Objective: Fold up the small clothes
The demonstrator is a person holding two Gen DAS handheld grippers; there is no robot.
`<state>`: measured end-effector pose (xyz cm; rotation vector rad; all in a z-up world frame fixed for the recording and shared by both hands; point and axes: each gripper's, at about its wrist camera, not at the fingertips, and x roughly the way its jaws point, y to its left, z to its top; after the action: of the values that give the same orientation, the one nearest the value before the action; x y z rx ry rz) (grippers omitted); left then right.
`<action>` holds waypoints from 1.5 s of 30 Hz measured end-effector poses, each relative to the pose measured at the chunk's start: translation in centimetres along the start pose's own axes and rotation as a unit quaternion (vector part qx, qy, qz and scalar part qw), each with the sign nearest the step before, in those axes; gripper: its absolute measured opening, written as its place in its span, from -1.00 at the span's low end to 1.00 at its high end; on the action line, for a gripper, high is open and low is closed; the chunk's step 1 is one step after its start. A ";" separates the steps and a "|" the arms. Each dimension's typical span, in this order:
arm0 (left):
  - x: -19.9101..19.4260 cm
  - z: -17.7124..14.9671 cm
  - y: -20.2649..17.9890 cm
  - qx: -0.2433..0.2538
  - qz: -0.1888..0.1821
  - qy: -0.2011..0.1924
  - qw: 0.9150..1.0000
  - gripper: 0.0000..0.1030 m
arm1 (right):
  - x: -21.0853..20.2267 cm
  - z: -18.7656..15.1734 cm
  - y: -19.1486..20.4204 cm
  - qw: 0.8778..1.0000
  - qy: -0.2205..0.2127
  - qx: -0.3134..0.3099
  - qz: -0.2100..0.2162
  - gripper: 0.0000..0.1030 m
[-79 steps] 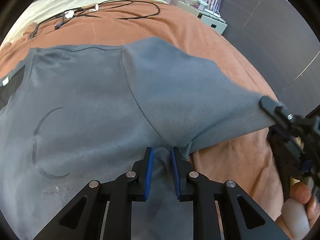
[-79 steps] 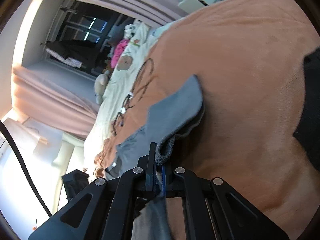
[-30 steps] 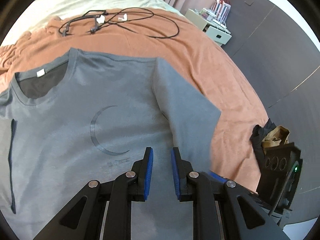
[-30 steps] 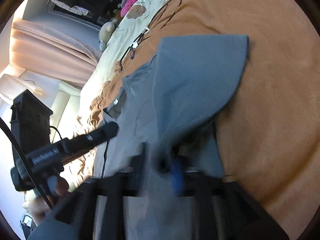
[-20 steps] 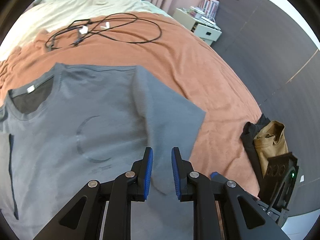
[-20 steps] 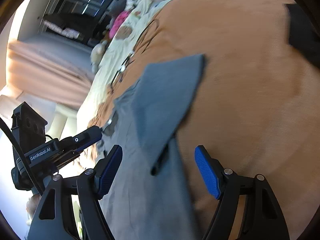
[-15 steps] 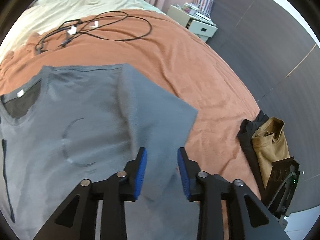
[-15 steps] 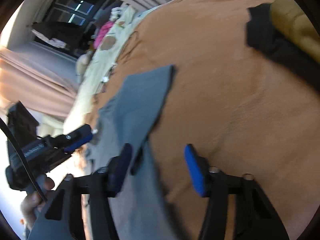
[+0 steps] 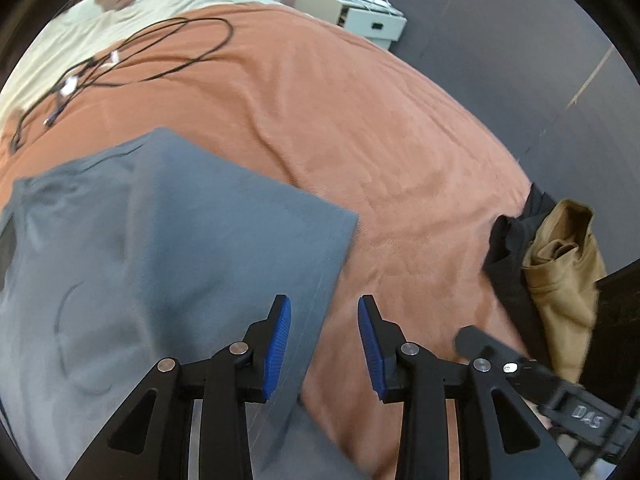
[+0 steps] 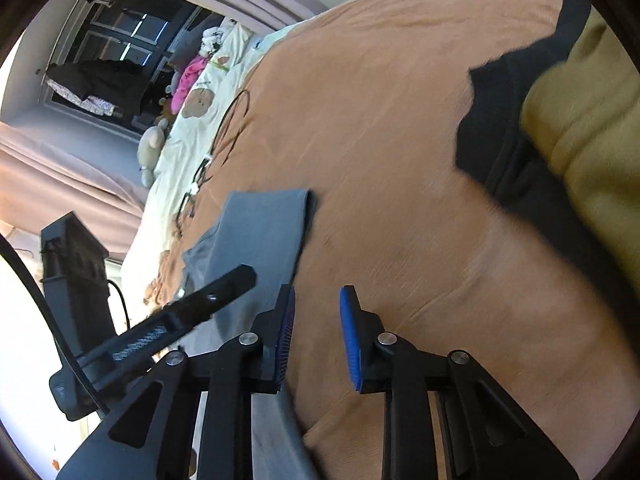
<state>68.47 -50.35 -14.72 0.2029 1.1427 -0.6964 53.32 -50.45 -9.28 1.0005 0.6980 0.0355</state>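
The grey T-shirt (image 9: 168, 240) lies flat on the orange bed (image 9: 360, 128), sleeve folded over its body, while the left gripper (image 9: 324, 340) and right gripper (image 10: 316, 336) hover at its edge with fingers apart, holding nothing.

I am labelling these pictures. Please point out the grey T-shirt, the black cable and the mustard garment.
grey T-shirt (image 9: 224, 216): left wrist view, on its sleeve.
black cable (image 9: 192, 56): left wrist view, on its loop.
mustard garment (image 9: 568, 264): left wrist view, on its folds.
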 end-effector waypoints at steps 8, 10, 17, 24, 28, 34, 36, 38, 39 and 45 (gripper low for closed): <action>3.4 1.7 -2.0 0.035 0.039 0.009 0.999 -0.28 | 0.9 0.2 1.5 1.000 -0.007 0.001 -0.014 -0.60; 4.1 1.9 -1.9 0.041 0.061 0.010 0.997 -0.28 | 0.7 0.0 1.0 1.000 -0.008 0.007 -0.013 -0.60; 5.6 2.3 -1.4 0.051 0.064 0.008 0.997 -0.36 | 0.1 -0.7 1.1 1.000 -0.004 0.009 -0.012 -0.60; 2.2 3.3 -0.2 0.025 0.054 -0.028 0.998 -0.78 | 0.0 -1.5 2.1 1.000 -0.002 -0.006 0.013 -0.60; -0.2 3.4 1.0 0.016 0.053 -0.041 0.998 -0.78 | 0.0 -2.0 2.2 1.000 -0.005 -0.014 0.020 -0.60; -3.9 3.2 3.7 0.003 0.073 -0.058 0.996 -0.79 | 0.7 -2.2 1.5 0.999 0.009 -0.020 0.046 -0.59; -4.6 3.2 5.0 -0.006 0.081 -0.061 0.995 -0.79 | 1.0 -2.0 1.0 0.999 0.011 -0.020 0.045 -0.59; -5.2 3.2 6.4 -0.017 0.088 -0.063 0.994 -0.79 | 1.2 -1.8 0.6 0.999 0.015 -0.019 0.045 -0.59; -5.5 3.0 6.9 -0.023 0.092 -0.064 0.993 -0.79 | 1.2 -1.9 0.5 0.999 0.017 -0.019 0.046 -0.59; -7.5 2.1 10.0 -0.048 0.105 -0.071 0.991 -0.80 | 1.1 -1.9 1.1 0.997 0.020 -0.040 0.069 -0.59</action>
<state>74.35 -40.57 -9.11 0.1849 1.0001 -0.4612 53.46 -48.00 -9.70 0.9707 0.6591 0.2034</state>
